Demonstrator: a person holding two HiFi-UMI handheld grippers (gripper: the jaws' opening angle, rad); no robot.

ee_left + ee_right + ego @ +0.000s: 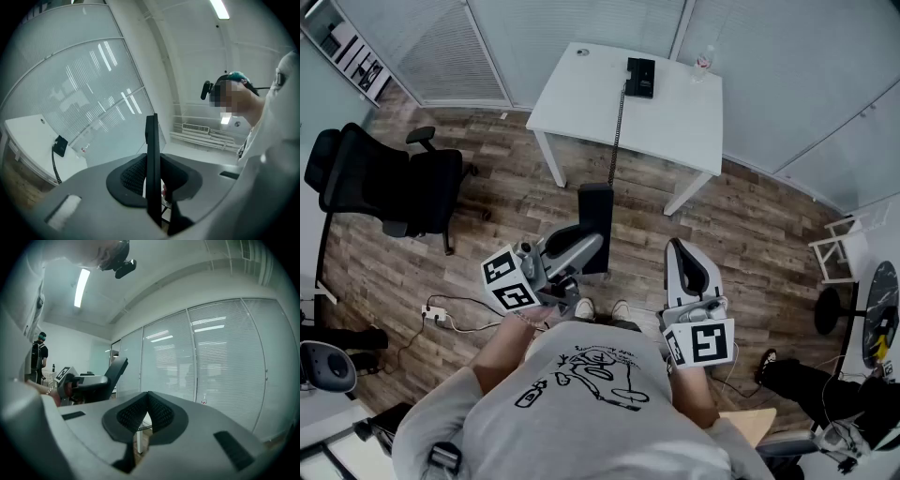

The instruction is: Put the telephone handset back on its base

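- Room floored in wood-look planks, closed in by glass walls with slatted blinds.
- White tabletop on white legs, standing near the glass corner, well ahead of the person.
- On the tabletop's far side: black telephone base; just beside it to the right, a small clear bottle, too small to read further.
- Black office chair off to the left, well apart from the tabletop; white power strip with a cable on the floor near the person's feet.
- Left gripper raised in front of the body, jaws clamped on the telephone handset; in the left gripper view, handset seen edge-on as a thin black slab standing upright between the pads.
- Handset held over the floor, short of the tabletop's near edge and well apart from the base.
- Coiled cord running from the base, across the tabletop and off its near edge, down to the handset's top end.
- Right gripper held beside the left one, nearer the body, jaws pressed together with nothing between them; only floor and a table leg visible past the pads.
- In the right gripper view, left gripper and tilted handset visible off to the left, apart from the right jaws.
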